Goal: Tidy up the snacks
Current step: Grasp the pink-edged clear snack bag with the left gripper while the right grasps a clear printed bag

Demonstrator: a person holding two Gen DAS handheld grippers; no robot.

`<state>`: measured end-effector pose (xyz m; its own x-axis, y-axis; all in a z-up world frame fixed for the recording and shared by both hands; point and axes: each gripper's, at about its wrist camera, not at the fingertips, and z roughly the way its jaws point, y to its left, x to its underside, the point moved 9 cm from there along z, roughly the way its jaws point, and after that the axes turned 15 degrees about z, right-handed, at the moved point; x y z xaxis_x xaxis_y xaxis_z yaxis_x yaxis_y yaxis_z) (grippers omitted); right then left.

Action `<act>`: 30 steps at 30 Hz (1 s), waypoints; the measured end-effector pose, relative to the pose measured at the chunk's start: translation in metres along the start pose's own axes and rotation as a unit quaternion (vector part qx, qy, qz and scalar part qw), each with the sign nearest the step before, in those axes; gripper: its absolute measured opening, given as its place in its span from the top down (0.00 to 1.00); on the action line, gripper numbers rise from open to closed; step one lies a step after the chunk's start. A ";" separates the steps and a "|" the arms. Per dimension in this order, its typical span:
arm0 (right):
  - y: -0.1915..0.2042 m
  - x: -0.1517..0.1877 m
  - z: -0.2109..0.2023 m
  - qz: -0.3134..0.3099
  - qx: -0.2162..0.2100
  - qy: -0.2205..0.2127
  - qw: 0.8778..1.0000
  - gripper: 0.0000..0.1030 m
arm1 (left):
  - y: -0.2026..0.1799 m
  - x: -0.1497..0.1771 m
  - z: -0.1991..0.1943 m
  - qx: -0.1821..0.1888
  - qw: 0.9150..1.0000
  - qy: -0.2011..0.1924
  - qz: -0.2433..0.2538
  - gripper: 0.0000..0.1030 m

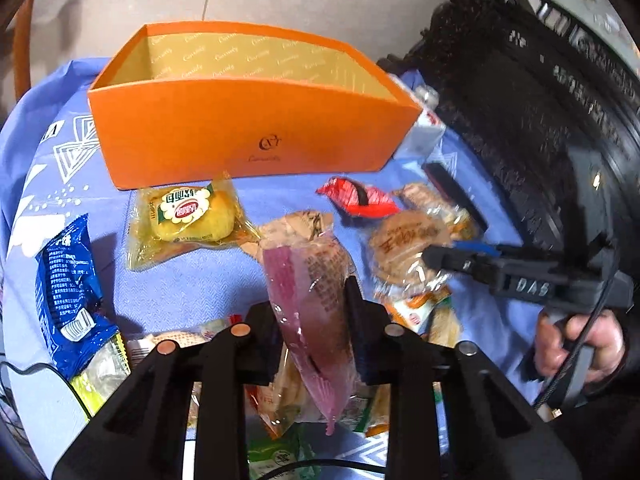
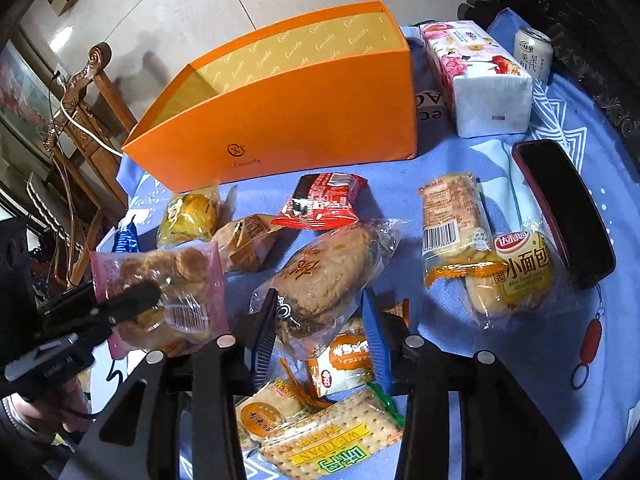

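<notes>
The open orange box (image 1: 248,132) (image 2: 288,112) stands at the back of the blue tablecloth (image 1: 192,280). My left gripper (image 1: 314,312) is shut on a pink-edged packet of small cookies (image 1: 312,280), held up off the cloth. In the right wrist view that left gripper (image 2: 132,300) shows at the left, pinching the same packet (image 2: 176,276). My right gripper (image 2: 318,316) has its blue pads (image 2: 262,332) pressed on the sides of a clear packet with a round brown cake (image 2: 324,276). From the left wrist view, the right gripper (image 1: 444,258) bites the cake packet (image 1: 404,244).
Loose snacks lie around: a yellow bun packet (image 1: 188,216), a red packet (image 2: 324,200), a blue packet (image 1: 68,288), small bread packets (image 2: 516,272), crackers (image 2: 328,440). A tissue pack (image 2: 476,76), a can (image 2: 534,54) and a dark case (image 2: 564,208) sit at the right.
</notes>
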<state>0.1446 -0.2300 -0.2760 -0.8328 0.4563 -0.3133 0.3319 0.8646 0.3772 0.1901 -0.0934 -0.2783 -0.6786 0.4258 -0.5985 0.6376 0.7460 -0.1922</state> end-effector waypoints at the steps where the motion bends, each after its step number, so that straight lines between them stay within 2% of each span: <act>1: 0.001 0.000 -0.002 0.000 -0.002 -0.002 1.000 0.72 | 0.002 -0.002 -0.004 0.003 1.000 -0.007 -0.010 0.75; 12: 0.007 0.000 -0.014 -0.007 -0.010 -0.017 1.000 0.74 | 0.020 -0.004 -0.021 -0.013 0.999 -0.024 -0.036 0.75; 18: 0.012 -0.001 -0.024 -0.018 -0.014 -0.025 0.999 0.78 | 0.022 -0.005 -0.026 -0.014 0.999 -0.028 -0.039 0.75; 22: 0.014 -0.002 -0.029 -0.009 -0.023 -0.028 0.999 0.87 | 0.024 -0.006 -0.030 -0.016 0.998 -0.032 -0.041 0.75; 30: 0.013 -0.007 -0.032 -0.007 -0.016 -0.035 0.999 0.90 | 0.023 -0.004 -0.031 -0.015 0.998 -0.031 -0.044 0.75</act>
<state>0.1404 -0.2287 -0.2414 -0.8039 0.4586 -0.3786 0.3051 0.8645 0.3994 0.1964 -0.0618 -0.2569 -0.7071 0.3259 -0.6275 0.5642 0.7950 -0.2229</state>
